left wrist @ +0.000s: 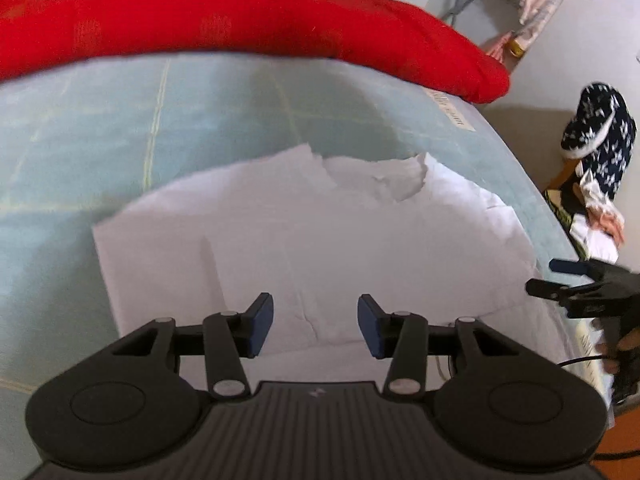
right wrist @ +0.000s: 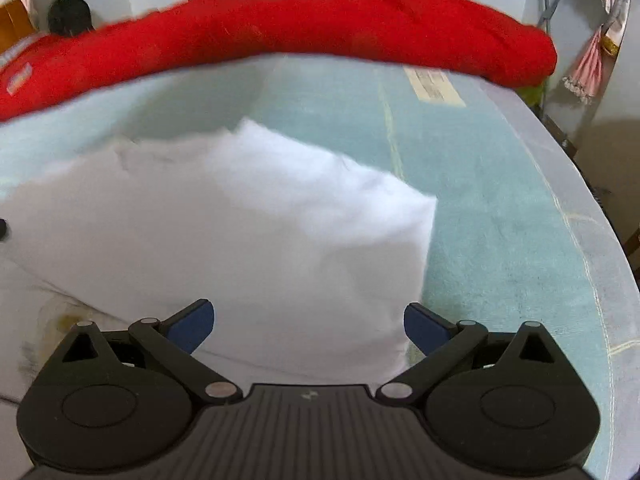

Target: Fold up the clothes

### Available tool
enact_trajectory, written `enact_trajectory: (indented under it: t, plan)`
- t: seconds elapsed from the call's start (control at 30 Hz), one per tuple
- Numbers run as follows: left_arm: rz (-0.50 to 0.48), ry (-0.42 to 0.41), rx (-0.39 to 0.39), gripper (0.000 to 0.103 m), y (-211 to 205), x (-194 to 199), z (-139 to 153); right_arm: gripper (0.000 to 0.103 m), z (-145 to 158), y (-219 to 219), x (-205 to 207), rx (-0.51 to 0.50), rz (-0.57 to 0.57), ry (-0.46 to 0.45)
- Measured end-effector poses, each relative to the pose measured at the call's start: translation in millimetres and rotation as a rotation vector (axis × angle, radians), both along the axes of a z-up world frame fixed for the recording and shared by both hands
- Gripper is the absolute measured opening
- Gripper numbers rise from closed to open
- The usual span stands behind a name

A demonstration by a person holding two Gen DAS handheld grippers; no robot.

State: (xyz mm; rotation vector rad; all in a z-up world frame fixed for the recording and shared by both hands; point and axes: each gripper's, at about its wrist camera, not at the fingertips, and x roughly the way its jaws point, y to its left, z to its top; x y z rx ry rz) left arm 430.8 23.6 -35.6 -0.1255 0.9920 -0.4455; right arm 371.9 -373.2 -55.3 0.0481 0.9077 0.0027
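Note:
A white garment point(left wrist: 320, 232) lies folded into a rough rectangle on the pale blue-green table point(left wrist: 120, 128). My left gripper point(left wrist: 316, 326) hovers over its near edge, open, with nothing between the blue pads point(left wrist: 260, 326). Over the garment's right side point(right wrist: 240, 220) my right gripper point(right wrist: 310, 320) is spread wide open and holds nothing. The left wrist view shows the right gripper point(left wrist: 550, 278) at the table's right edge, held by a gloved hand point(left wrist: 624, 320).
A thick red cloth point(left wrist: 240, 20) point(right wrist: 320, 20) lies along the far side of the table point(right wrist: 500, 200). A dark floral garment point(left wrist: 600, 128) and a heap of clothes point(left wrist: 596, 216) sit beyond the right edge. A paper label point(right wrist: 434, 84) is stuck to the table.

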Motion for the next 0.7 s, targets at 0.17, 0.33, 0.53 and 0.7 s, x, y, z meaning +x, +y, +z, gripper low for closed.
enact_trajectory:
  t: [0.17,0.33,0.53,0.7]
  plan:
    - [-0.046,-0.066,0.116,0.046,-21.7,-47.3,0.3,0.103,-3.0,37.2,-20.5,0.037,0.13,0.052]
    - [-0.011,0.001,0.227,0.046,-38.5,-102.9,-19.8,0.103,-27.8,44.5,-40.3,0.021,0.155,0.132]
    - [0.055,0.042,0.307,0.05,-49.3,-159.1,-32.7,0.103,-32.3,33.9,-82.7,0.005,0.232,0.128]
    - [0.063,0.034,0.275,0.057,-43.4,-156.2,-37.0,0.103,-35.5,31.4,-92.7,0.0,0.243,0.077]
